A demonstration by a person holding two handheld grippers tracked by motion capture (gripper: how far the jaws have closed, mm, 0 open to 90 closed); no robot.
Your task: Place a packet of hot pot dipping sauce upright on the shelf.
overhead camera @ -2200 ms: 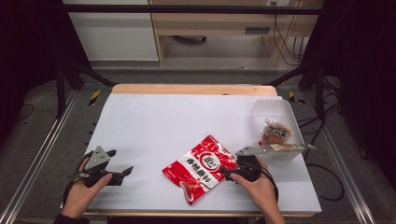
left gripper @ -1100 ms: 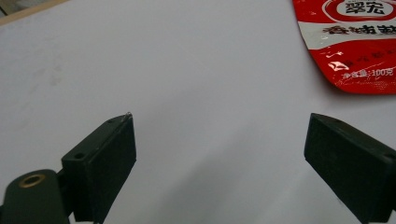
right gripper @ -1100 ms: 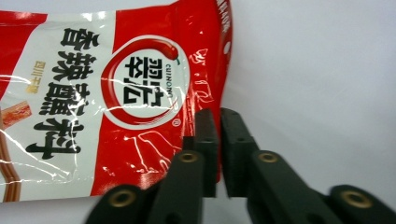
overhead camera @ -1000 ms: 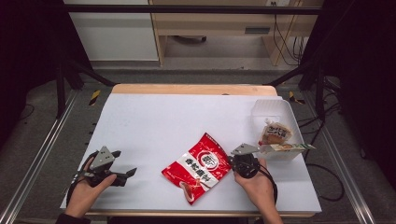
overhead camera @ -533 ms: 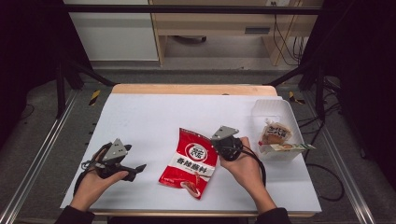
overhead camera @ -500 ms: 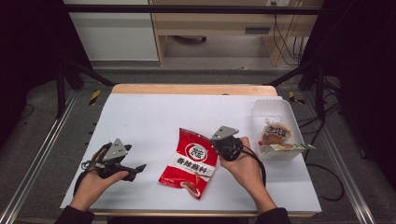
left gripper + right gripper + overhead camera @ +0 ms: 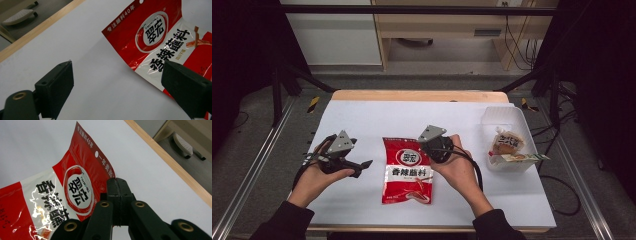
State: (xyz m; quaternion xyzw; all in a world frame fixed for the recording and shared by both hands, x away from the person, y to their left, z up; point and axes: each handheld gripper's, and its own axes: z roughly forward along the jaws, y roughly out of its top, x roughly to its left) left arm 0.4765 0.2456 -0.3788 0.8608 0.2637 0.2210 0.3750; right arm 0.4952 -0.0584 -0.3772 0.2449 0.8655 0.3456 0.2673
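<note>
While right gripper (image 7: 117, 192) pinches glossy red seasoning packet (image 7: 407, 170) edge, left gripper (image 7: 120, 87) gapes wide beside it.

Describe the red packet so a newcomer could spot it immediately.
On the white table, look near the front edge, midway between the two hands. There the red packet is shut in the right gripper by its right edge. Its red and white front with large black characters sets it apart from the small snacks in the clear tub to its right.

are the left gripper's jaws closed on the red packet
No, the left gripper has its jaws wide apart over bare table, with the red packet beyond them.
</note>
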